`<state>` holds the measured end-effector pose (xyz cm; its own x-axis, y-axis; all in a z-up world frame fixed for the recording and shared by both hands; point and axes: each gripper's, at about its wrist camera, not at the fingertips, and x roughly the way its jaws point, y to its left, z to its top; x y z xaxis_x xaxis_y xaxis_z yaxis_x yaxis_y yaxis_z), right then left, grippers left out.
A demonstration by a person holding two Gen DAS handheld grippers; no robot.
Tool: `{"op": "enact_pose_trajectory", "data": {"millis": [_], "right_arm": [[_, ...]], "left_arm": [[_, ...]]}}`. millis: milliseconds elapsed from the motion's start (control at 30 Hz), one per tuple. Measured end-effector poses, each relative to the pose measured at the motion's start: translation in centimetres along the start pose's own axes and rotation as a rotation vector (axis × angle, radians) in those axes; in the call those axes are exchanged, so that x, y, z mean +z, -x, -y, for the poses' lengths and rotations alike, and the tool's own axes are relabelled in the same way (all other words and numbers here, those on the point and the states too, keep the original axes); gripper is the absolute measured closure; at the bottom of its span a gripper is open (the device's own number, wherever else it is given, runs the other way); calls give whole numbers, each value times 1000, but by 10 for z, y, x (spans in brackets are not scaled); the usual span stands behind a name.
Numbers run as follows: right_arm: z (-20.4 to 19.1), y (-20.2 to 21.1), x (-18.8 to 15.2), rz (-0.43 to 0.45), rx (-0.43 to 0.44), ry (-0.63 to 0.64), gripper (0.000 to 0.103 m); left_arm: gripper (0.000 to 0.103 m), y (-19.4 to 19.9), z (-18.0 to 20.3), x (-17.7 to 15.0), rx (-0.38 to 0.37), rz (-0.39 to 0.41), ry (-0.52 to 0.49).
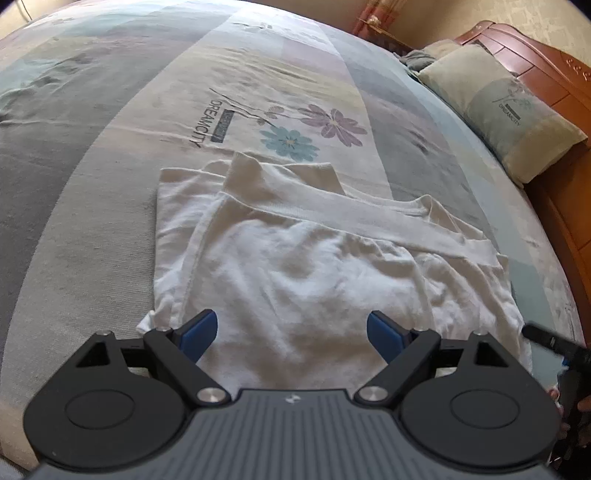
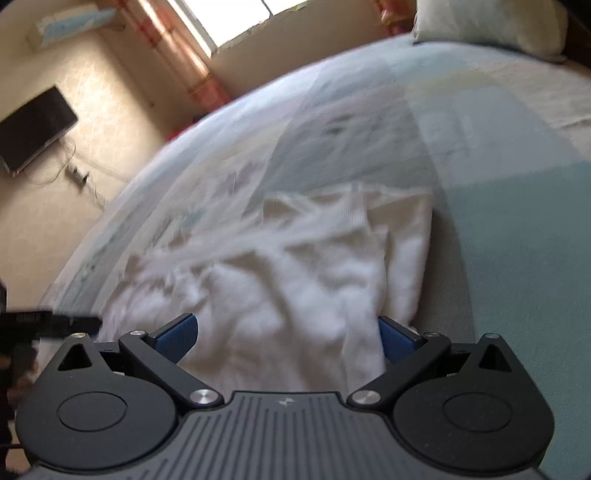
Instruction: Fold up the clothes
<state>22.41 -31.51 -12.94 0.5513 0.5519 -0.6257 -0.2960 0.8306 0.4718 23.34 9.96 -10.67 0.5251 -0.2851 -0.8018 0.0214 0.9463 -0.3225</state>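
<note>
The partly folded white cotton T-shirt lies just ahead of both spread-fingered grippers, left gripper nearer its near hem than right gripper.

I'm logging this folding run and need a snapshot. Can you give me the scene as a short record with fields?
setting: bed with patterned bedspread
garment: white T-shirt, partly folded, lying flat and wrinkled
left hand-held gripper: open, above the shirt's near edge, holding nothing
right hand-held gripper: open, over the shirt, holding nothing; view blurred
pillow: against the wooden headboard
other: window, dark screen on wall
</note>
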Motion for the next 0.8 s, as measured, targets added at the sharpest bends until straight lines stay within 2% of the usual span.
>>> {"op": "enact_pose_trajectory", "data": {"millis": [100,233,367,467,600,800], "right_arm": [[-4,3,-9,-10,1,30,0],[-14,12,-11,-32,-50,47,0],[-21,33,-13,38,-86,40,0],[-26,44,-13,81,-86,18,0],[-38,42,-13,77,-98,31,0],[-57,37,-11,68,-103,64,0]], "left_arm": [[15,1,0,2,7,6,6],[15,17,-9,7,-30,65,41],[15,35,-31,17,-96,134,127],[15,36,-52,22,-137,158,209],[15,20,-67,20,-134,99,261],[15,6,-77,-7,-160,-1,316]]}}
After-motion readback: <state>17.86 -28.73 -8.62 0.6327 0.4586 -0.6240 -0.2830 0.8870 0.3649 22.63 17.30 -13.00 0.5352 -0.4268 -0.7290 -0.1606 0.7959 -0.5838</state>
